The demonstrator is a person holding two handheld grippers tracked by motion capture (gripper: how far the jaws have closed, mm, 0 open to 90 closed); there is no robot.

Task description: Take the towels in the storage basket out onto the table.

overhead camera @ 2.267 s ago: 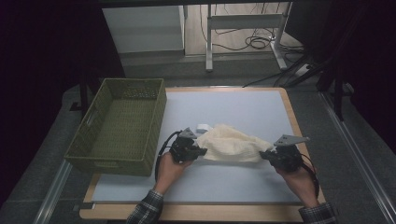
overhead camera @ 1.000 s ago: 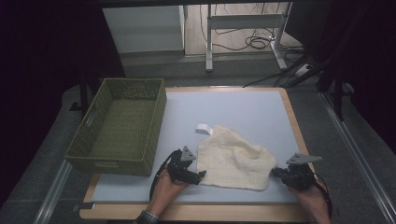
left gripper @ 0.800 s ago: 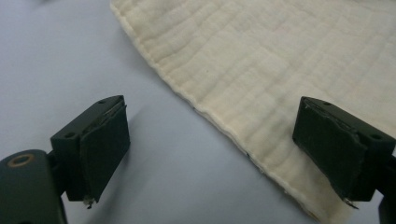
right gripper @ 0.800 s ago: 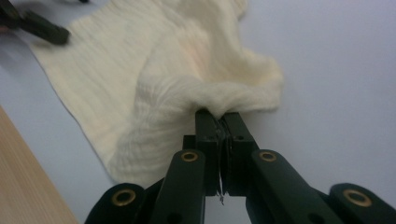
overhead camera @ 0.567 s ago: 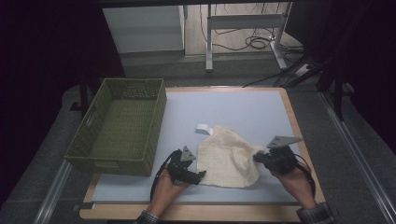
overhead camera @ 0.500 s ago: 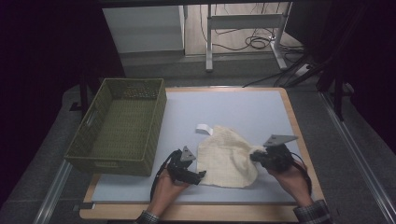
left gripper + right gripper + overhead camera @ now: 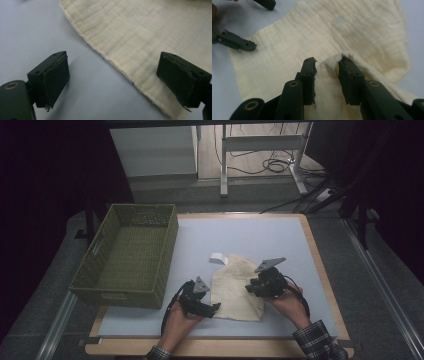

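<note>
A cream muslin cloth (image 7: 235, 287) lies folded on the blue-grey mat (image 7: 250, 235), near the front edge. My left gripper (image 7: 216, 307) rests at the cloth's left front corner. Its jaws stand wide open in the left gripper view (image 7: 120, 85), one on the mat and one over the cloth (image 7: 140, 37), with the hem running between them. My right gripper (image 7: 250, 289) sits over the cloth's right side. Its jaws have just been opening (image 7: 327, 62), and a raised fold of cloth (image 7: 332, 62) still lies between them, leaning on one finger (image 7: 348, 75).
A green woven basket (image 7: 125, 255) stands on the left of the table, close to my left hand. A small white tag (image 7: 218, 258) lies at the cloth's far corner. The mat's far half lies beyond the cloth.
My right gripper has moved left from the mat's right side onto the cloth, carrying the right corner over, and its jaws have parted. The left gripper has stayed put.
</note>
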